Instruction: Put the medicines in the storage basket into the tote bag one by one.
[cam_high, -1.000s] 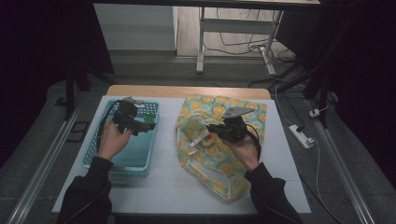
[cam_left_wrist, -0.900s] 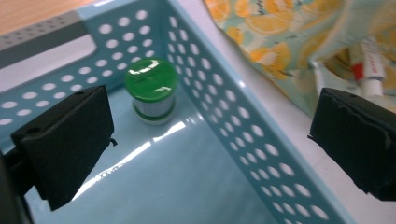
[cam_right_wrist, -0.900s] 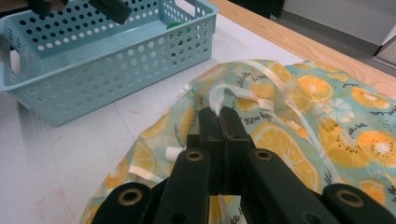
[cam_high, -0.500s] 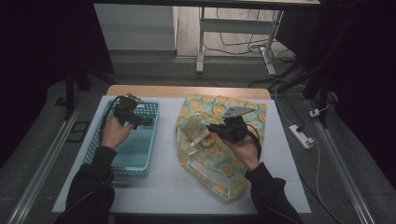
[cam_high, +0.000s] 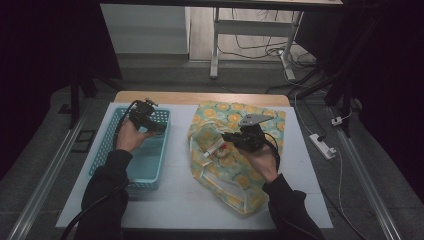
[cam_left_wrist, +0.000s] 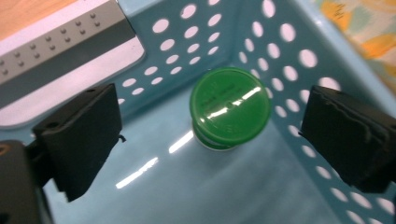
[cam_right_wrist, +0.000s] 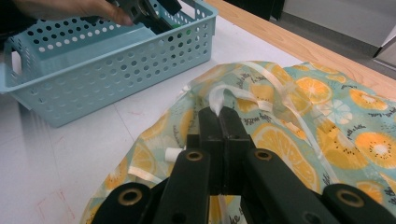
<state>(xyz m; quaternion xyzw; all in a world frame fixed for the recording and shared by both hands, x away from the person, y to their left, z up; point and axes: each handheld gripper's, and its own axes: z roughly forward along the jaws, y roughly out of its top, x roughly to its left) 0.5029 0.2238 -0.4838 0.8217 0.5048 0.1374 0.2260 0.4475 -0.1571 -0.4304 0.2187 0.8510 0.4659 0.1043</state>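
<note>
The left claw (cam_left_wrist: 212, 135) hangs wide open, jaws just easing inward, over the green-lidded jar (cam_left_wrist: 229, 108) standing at frame centre in the blue basket (cam_left_wrist: 299, 37). The right claw (cam_right_wrist: 219, 122) is clamped on the fruit-print bag's white strap (cam_right_wrist: 219, 100) at mid-frame. This looks like unpacking; next, the left claw should lift clear for another item.

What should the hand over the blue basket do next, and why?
Probably lift the left gripper straight up out of the basket. Its jaws stand wide, apart from the green-capped bottle, which sits upright on the basket floor, so it looks set down already. The right gripper is shut on the bag's white handle, holding the fruit-print bag for the next thing.
</note>
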